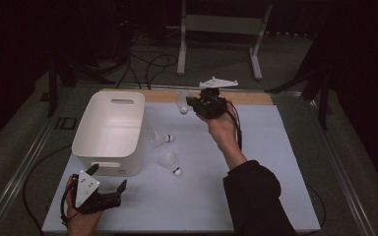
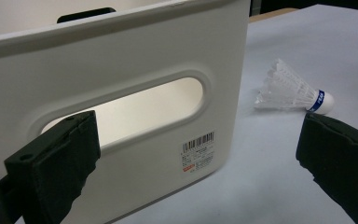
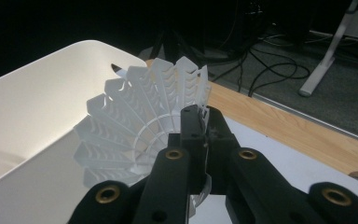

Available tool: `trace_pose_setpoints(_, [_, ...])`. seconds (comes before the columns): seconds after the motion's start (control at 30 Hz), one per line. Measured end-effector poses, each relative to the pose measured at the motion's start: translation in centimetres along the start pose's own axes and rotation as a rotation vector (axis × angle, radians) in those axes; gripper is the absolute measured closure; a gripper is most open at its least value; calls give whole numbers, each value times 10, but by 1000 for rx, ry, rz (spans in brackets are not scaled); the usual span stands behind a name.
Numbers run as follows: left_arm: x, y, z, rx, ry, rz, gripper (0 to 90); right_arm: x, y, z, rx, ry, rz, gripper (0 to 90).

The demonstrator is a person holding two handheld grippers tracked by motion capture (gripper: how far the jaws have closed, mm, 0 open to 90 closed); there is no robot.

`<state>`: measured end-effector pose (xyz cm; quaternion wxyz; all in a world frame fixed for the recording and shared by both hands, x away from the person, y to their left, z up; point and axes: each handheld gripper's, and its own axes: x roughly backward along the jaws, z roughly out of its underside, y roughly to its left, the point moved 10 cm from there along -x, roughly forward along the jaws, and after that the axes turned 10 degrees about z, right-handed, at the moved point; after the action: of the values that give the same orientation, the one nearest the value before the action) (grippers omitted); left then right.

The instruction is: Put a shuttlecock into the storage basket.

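Step in hand: carrying. Right hand-held gripper (image 1: 191, 104), jaws clamped on the skirt of a shuttlecock (image 3: 140, 126), holds it aloft at the far side of the bench (image 1: 256, 196), right of the white bin (image 1: 109, 129). Left hand-held gripper (image 1: 109, 178) idle, jaws wide, empty, near the bin's near wall. Two shuttlecocks (image 1: 161, 138) lie on the bench. Next, probably: shift left over the bin, release.

Bin wall (image 2: 121, 60), shuttlecock (image 2: 293, 91) beside

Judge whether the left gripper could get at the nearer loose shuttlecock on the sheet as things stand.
Probably yes. The left gripper is open and sits by the white bin's near corner; the shuttlecock lies on bare sheet to its right, apart from the bin, nothing between.
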<state>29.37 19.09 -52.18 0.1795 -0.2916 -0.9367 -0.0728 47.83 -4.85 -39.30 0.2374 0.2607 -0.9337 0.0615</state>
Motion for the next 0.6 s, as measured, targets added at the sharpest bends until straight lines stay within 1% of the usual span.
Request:
trace_pose_setpoints(0.1, [0, 0, 0, -1, 1, 0, 2, 0, 0, -1, 1, 3, 1, 889])
trace_pose_setpoints(0.13, [0, 0, 0, 0, 0, 0, 2, -3, 1, -4, -5, -9, -9, 889])
trace_pose_setpoints(0.17, [0, 0, 0, 0, 0, 1, 2, -3, 1, -5, -3, -4, -2, 889])
trace_pose_setpoints(0.2, [0, 0, 0, 0, 0, 1, 2, -4, 2, -6, -7, -11, -13, 889])
trace_pose_setpoints(0.23, [0, 0, 0, -1, 0, 0, 2, -5, 1, -7, -5, -8, -7, 889])
trace_pose_setpoints(0.37, [0, 0, 0, -1, 1, 1, 2, -8, 1, -9, -7, -15, -12, 889])
trace_pose_setpoints(0.4, [0, 0, 0, -2, 1, 0, 2, -8, 0, -10, -6, -10, -5, 889])
trace_pose_setpoints(0.53, [0, 0, 0, -3, 1, 0, 2, -10, 0, -13, -5, -13, -2, 889])
trace_pose_setpoints(0.57, [0, 0, 0, -2, 1, 1, 2, -11, 0, -14, -9, -16, -7, 889])
trace_pose_setpoints(0.6, [0, 0, 0, -2, 1, 1, 2, -12, 0, -14, -1, -15, -3, 889])
